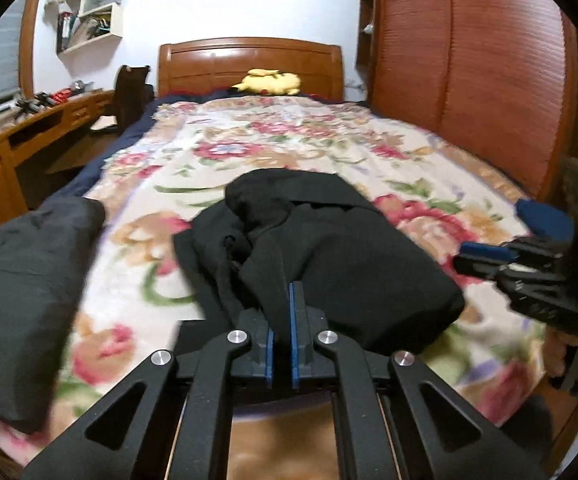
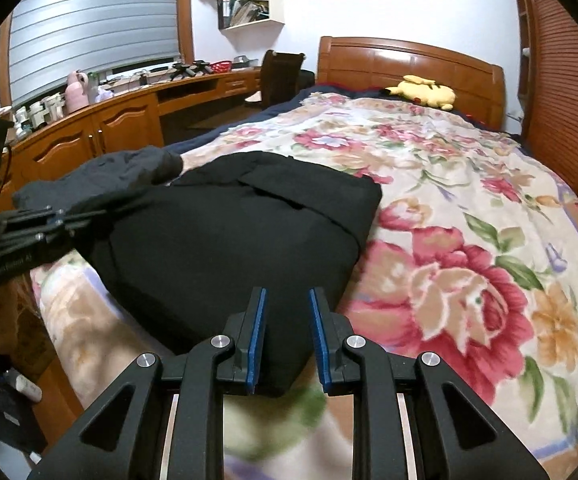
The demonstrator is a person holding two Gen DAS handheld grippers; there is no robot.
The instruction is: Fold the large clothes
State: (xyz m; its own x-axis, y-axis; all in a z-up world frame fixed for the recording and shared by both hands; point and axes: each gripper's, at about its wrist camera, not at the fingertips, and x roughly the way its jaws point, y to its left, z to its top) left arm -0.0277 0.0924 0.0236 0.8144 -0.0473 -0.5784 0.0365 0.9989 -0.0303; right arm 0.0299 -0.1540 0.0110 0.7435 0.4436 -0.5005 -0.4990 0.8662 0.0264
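Black coat (image 1: 329,240) on bed (image 1: 249,152), straight ahead of both tongs. Left tongs (image 1: 285,304) pressed together, pinching coat's near edge. Right tongs (image 2: 287,300) spread, empty, at near right corner. Long side runs away toward headboard.

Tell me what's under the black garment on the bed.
The black garment lies on the floral blanket, which shows all round it. Anything between the two is covered and can't be seen.

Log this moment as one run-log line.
stage: folding | left tool: shut on black garment | right tool: open, at garment's near edge | surface: floral blanket
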